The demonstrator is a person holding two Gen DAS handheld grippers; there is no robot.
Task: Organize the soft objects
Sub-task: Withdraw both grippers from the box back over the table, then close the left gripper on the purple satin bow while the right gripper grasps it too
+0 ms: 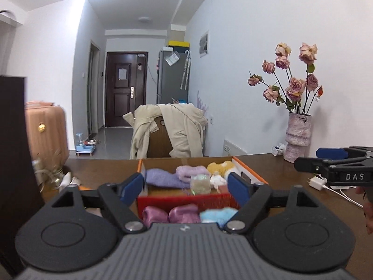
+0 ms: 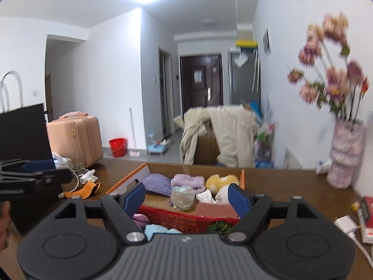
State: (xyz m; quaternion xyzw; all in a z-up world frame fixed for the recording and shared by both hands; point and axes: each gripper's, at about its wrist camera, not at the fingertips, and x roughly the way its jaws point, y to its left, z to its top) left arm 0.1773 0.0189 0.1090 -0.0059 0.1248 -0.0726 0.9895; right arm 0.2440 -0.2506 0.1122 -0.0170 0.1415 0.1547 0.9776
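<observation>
We're hovering both claws over the near end of the cardboard box on the counter, and the trouble we see coming sits right in the middle of it: a clear glass cup stands among the soft things, just in front of the lilac towel roll and beside the white cloth. If we reach past it for the purple towel or the yellow plush at the far end of the box, a finger could clip the cup and tip it, and we judge glass among soft goods the one thing here likely to break. The views are also blurred, so aim is loose. Outside the box, against its near red wall, lie two pink satin pieces and a light blue fluffy cloth, close under the left claw; we reckon these are the ones not yet sorted. That left claw is spread wide, blue pads well apart, gripping nothing and touching nothing. The right claw is likewise spread wide and empty, above the box's near wall.
</observation>
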